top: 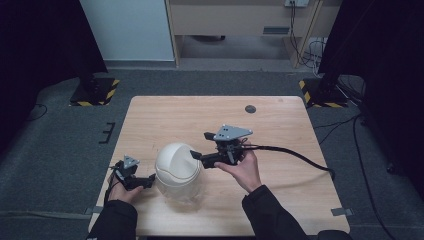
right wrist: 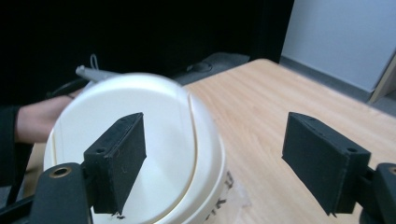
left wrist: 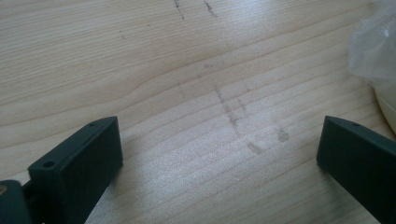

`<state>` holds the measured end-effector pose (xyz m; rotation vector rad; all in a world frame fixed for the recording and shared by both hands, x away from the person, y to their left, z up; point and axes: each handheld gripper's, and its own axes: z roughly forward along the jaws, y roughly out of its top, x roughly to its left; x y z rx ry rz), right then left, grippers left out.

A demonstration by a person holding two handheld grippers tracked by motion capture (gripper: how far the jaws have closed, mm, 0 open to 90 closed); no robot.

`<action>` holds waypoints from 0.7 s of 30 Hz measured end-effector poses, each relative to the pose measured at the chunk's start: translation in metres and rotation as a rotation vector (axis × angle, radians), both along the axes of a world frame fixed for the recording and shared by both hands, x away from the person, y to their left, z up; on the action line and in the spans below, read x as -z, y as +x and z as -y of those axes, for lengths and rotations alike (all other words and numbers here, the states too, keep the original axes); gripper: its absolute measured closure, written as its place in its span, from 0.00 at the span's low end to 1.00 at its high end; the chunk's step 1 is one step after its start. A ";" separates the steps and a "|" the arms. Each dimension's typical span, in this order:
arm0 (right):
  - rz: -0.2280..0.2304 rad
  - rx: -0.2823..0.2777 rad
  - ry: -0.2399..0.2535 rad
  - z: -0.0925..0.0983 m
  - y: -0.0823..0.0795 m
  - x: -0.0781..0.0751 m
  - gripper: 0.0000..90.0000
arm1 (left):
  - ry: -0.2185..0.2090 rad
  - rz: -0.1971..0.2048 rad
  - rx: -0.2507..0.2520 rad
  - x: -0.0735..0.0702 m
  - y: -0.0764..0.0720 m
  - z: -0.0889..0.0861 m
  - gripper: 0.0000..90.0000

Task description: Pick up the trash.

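Note:
A small white bin with a domed swing lid [top: 178, 167] stands on the wooden table [top: 280, 125] near its front, a clear plastic liner showing around its base. My left gripper [top: 146, 182] rests low at the bin's left side, jaws wide open over bare wood [left wrist: 219, 154]; the liner [left wrist: 376, 46] shows at the right edge of that view. My right gripper [top: 202, 146] hovers at the bin's upper right, open. In the right gripper view [right wrist: 219, 158] one jaw lies over the lid [right wrist: 163, 135] and the other over the table, nothing pressed between them.
A dark round spot [top: 250, 108] marks the table's far side. The right gripper's cable [top: 300, 154] trails off the right edge. Stand bases with hazard stripes [top: 94, 92] sit on the floor beyond the far corners. The person's other hand [right wrist: 37, 119] shows behind the bin.

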<state>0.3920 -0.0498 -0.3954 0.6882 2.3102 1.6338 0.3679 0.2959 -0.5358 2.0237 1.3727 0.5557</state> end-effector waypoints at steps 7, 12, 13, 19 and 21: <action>-0.030 -0.017 -0.047 -0.010 -0.001 0.016 0.26 | 0.000 0.000 0.000 0.000 0.000 0.000 0.00; -0.048 -0.021 -0.078 -0.015 0.001 0.025 0.25 | 0.000 0.000 0.000 0.000 0.000 0.000 0.00; -0.054 -0.020 -0.087 -0.017 0.001 0.027 0.25 | 0.000 0.000 0.000 0.000 0.000 0.000 0.00; -0.077 -0.019 -0.114 -0.020 0.004 0.033 0.25 | 0.001 0.000 0.001 0.000 0.000 0.000 0.00; -0.088 -0.019 -0.120 -0.022 0.005 0.035 0.25 | 0.001 0.000 0.001 0.000 0.000 0.000 0.00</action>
